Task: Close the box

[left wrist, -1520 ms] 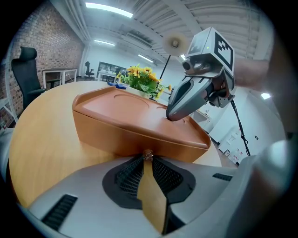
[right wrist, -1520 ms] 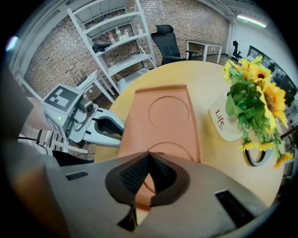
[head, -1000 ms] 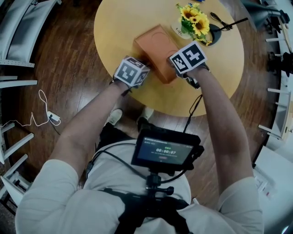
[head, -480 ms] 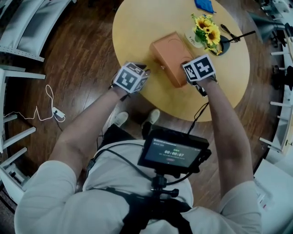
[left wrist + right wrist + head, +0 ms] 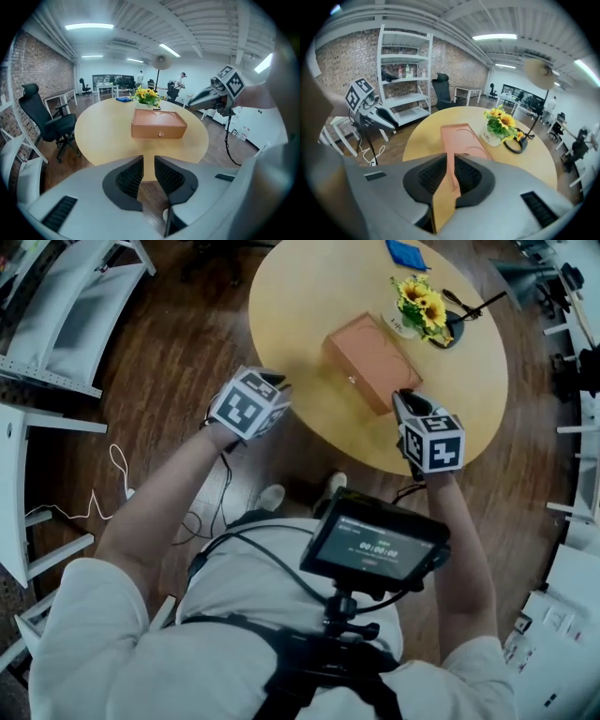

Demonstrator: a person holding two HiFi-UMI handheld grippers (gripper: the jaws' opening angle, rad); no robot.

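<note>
White shelving [image 5: 66,315] at ten o'clock, dark wood floor [image 5: 178,352], left gripper [image 5: 273,382] parted and empty, round table [image 5: 300,296] at twelve bearing the shut box [image 5: 370,351] by flowers [image 5: 419,304], right gripper [image 5: 404,396] just opening, empty.

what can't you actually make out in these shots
- Inside of the orange-brown rectangular box: all views, its shut lid hides it.
- Its small front knob: left gripper view, too small to show whether it latches.
- Blue flat item: head view, tiny and at the top edge, unidentifiable.
- Print on the white flower pot: right gripper view, too small to read.
</note>
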